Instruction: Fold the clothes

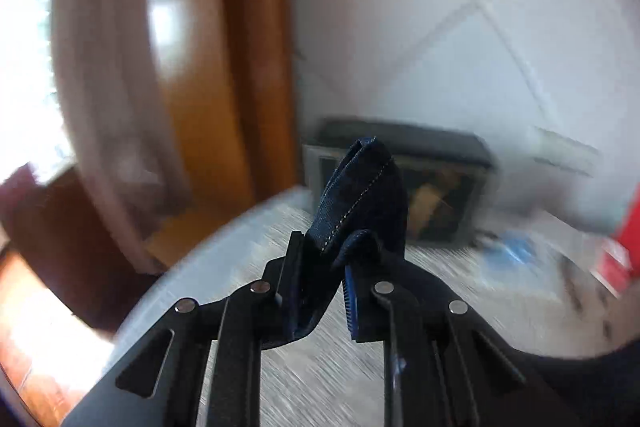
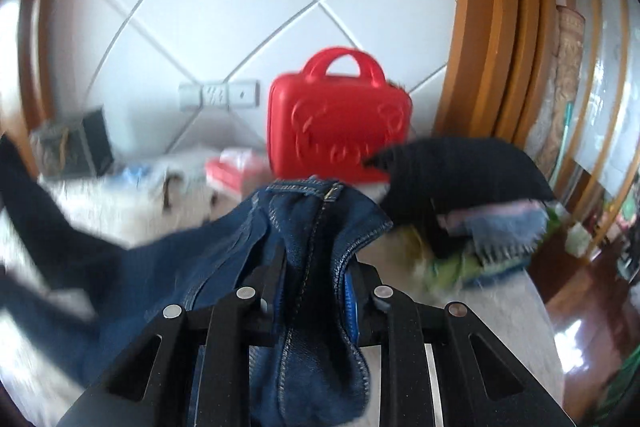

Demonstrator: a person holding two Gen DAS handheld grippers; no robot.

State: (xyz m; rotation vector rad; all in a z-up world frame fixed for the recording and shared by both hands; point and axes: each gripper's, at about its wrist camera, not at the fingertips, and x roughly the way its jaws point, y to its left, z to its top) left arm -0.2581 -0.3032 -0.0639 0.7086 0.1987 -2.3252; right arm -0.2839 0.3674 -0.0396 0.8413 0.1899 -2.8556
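Currently both tools grip the jeans [image 2: 224,251], raised above the bench [image 1: 320,379]: left tool [image 1: 320,279] pinches a stitched hem, right tool [image 2: 316,279] the zipper area. Risk: the left bite looks shallow and may slip; trailing denim could catch the clothes pile [image 2: 480,219].

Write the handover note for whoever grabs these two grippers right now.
Left gripper: shut on a hem end of the jeans, held above the table.
Right gripper: shut on the jeans' waistband by the zip; the rest trails left over the table.
Nearby: pile of other clothes at right, red case behind.
Done: both ends gripped.
Left: no fold made yet; lay the jeans flat, fold, then the pile.
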